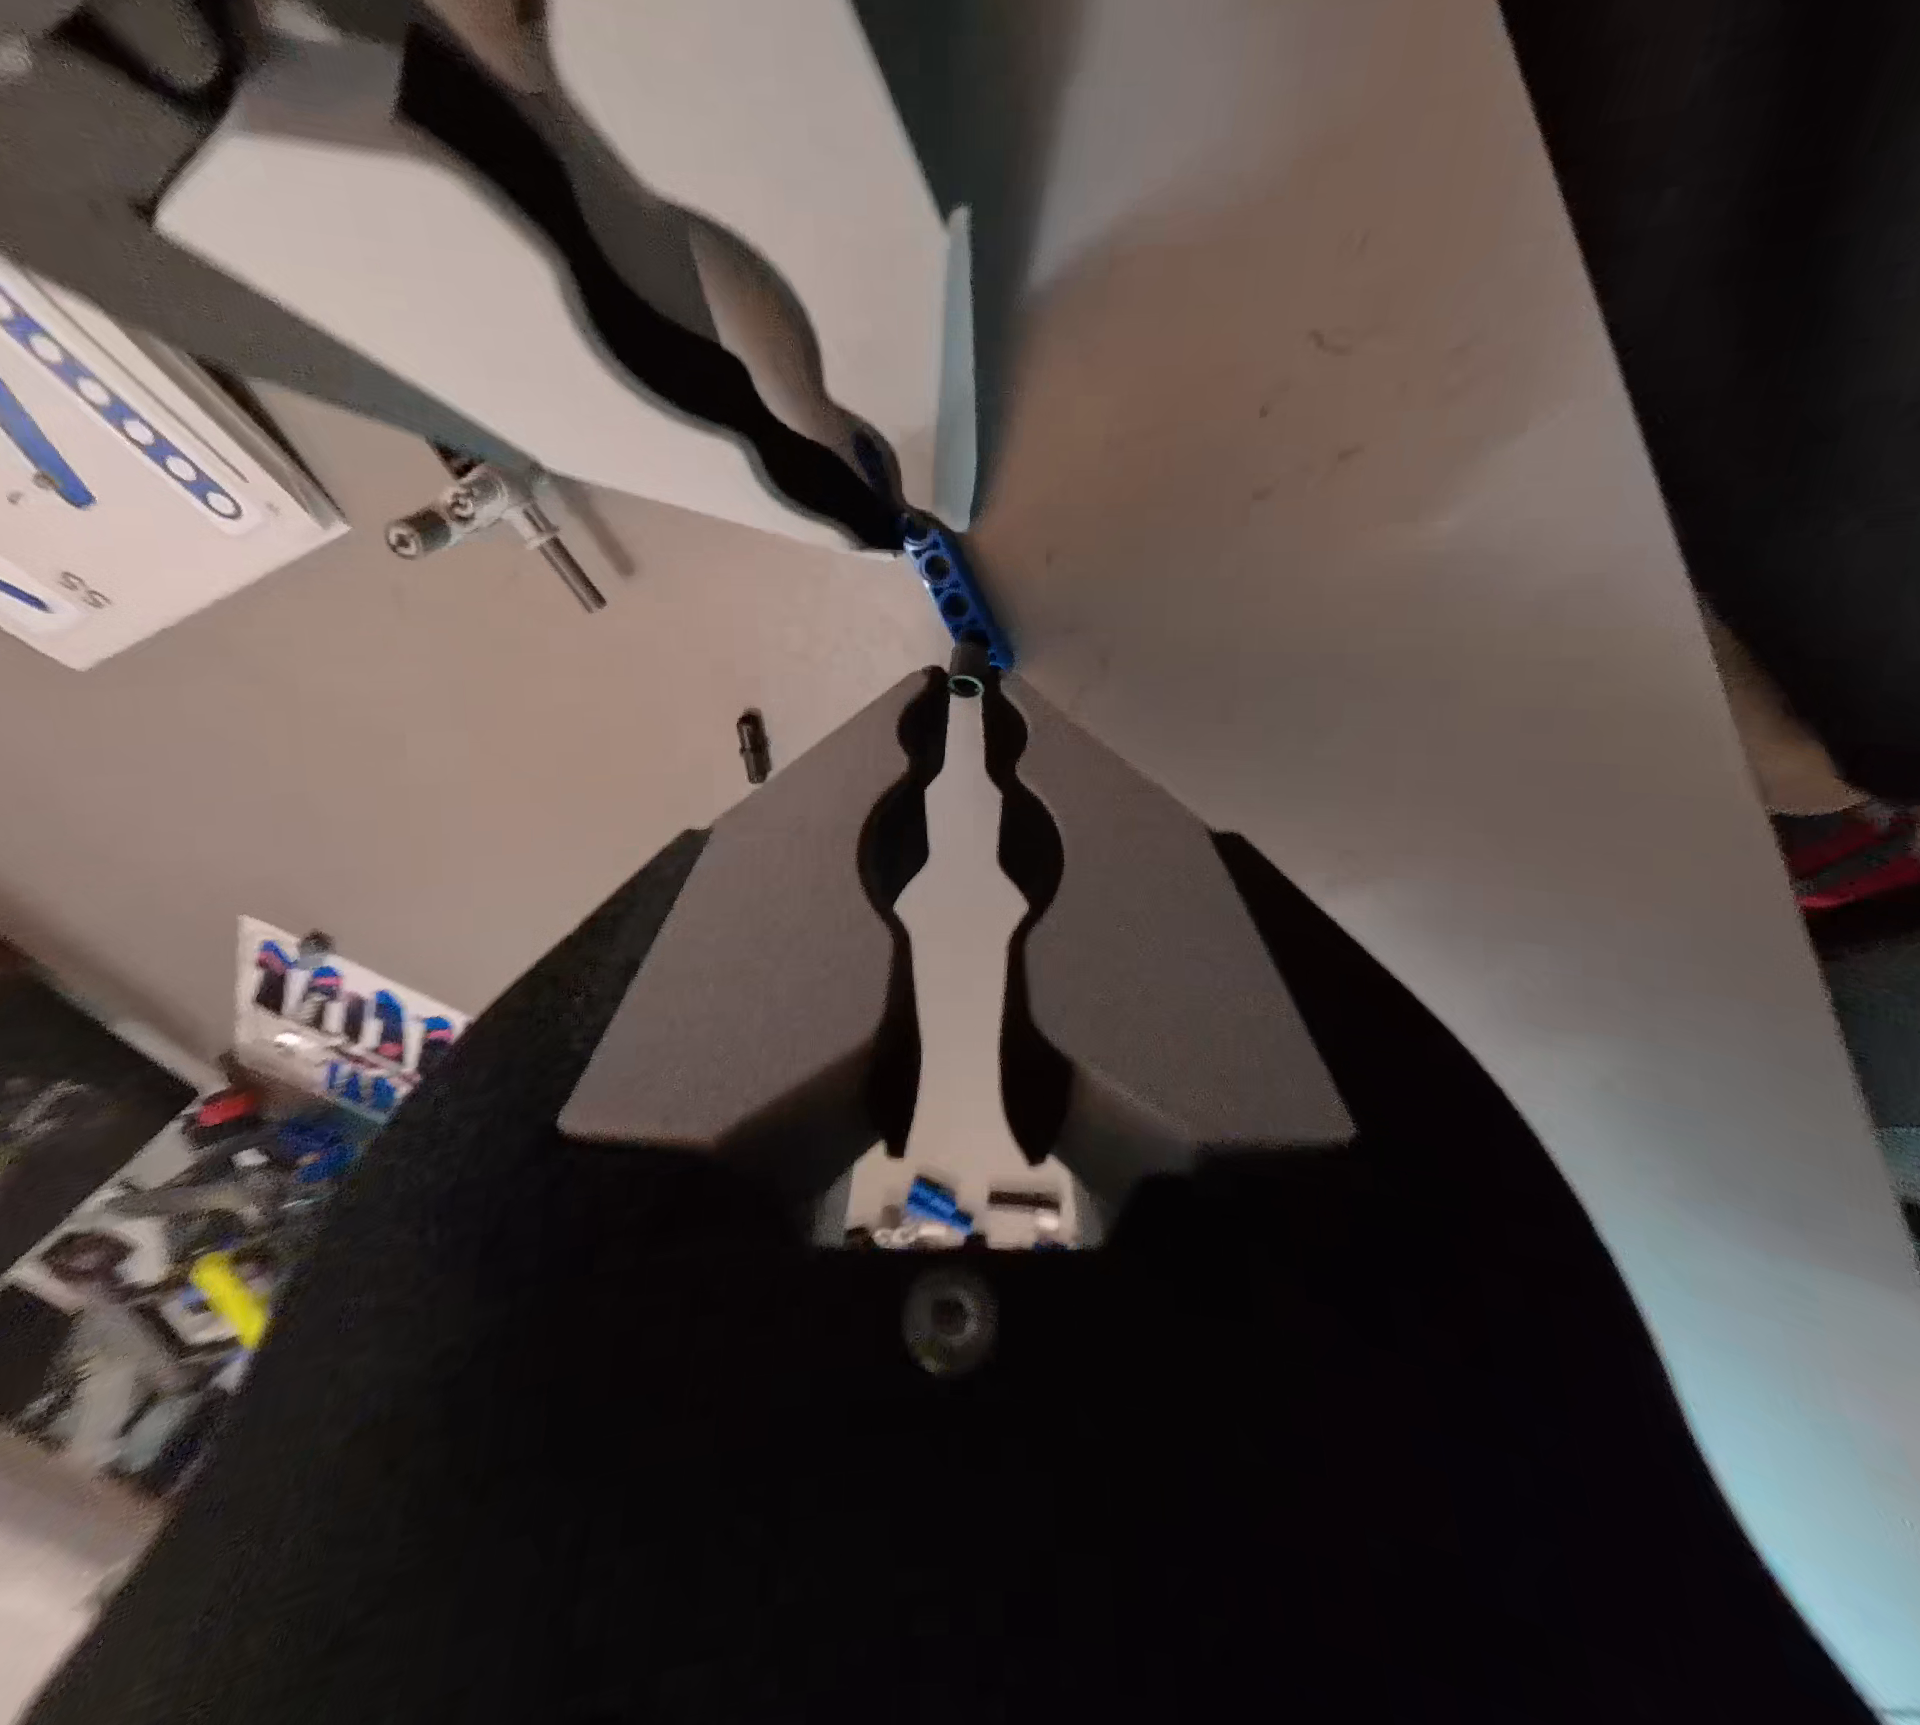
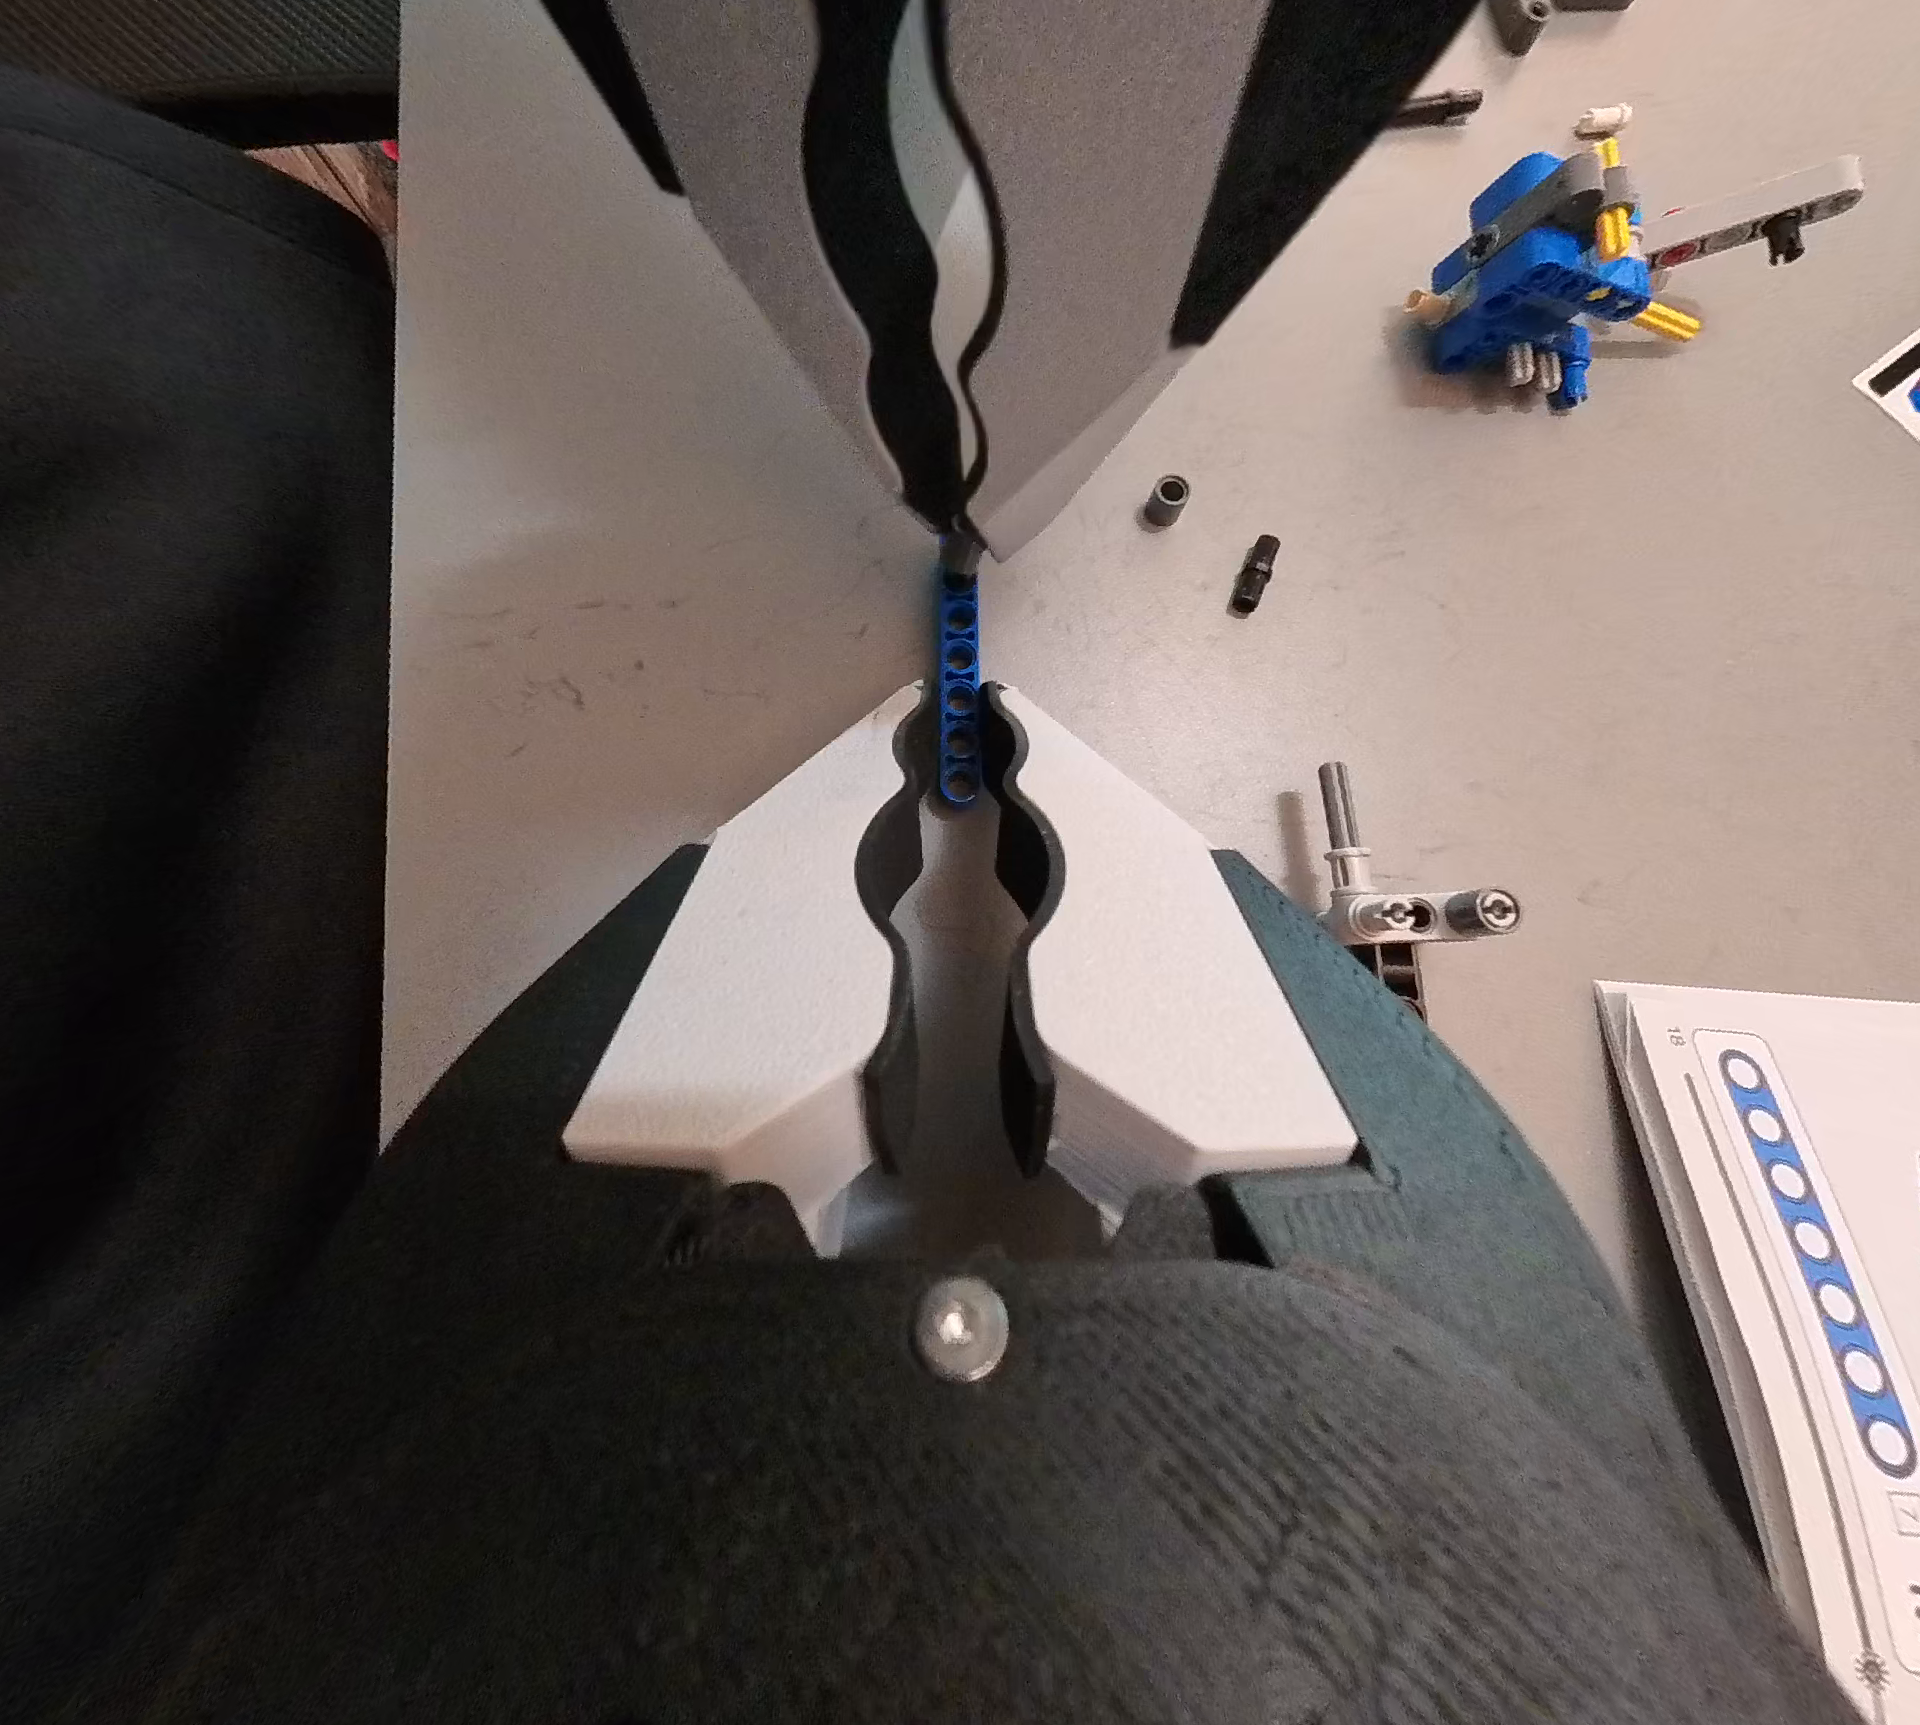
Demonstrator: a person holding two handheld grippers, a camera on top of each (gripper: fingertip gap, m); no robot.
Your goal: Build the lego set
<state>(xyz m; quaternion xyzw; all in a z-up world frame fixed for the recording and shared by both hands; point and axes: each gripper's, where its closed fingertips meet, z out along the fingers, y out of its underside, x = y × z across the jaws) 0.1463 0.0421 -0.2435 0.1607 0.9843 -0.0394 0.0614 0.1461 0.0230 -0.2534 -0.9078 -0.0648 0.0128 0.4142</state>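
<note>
A thin blue beam with a row of holes (image 2: 958, 699) is clamped between the fingertips of my right gripper (image 2: 958, 704) and sticks out forward above the grey table (image 2: 1455, 636). My left gripper (image 1: 966, 688) is shut on a small black pin (image 1: 966, 676) and holds it against the far end of the beam (image 1: 951, 579). In the right wrist view the left gripper (image 2: 956, 532) comes in from the top, tip to tip with mine. In the left wrist view the right gripper (image 1: 883, 512) comes in from the upper left.
A blue and yellow partial model (image 2: 1538, 273) with a white beam lies at the right. A grey bush (image 2: 1166, 501), a loose black pin (image 2: 1254, 572) and a grey axle assembly (image 2: 1392, 896) lie nearby. An instruction booklet (image 2: 1787, 1280) sits at the lower right. Loose parts (image 1: 187, 1260) lie to the left. My two grippers' fingertips are within a few centimetres of each other. The grey bush (image 2: 1166, 501) is about 4 cm from my left fingertips.
</note>
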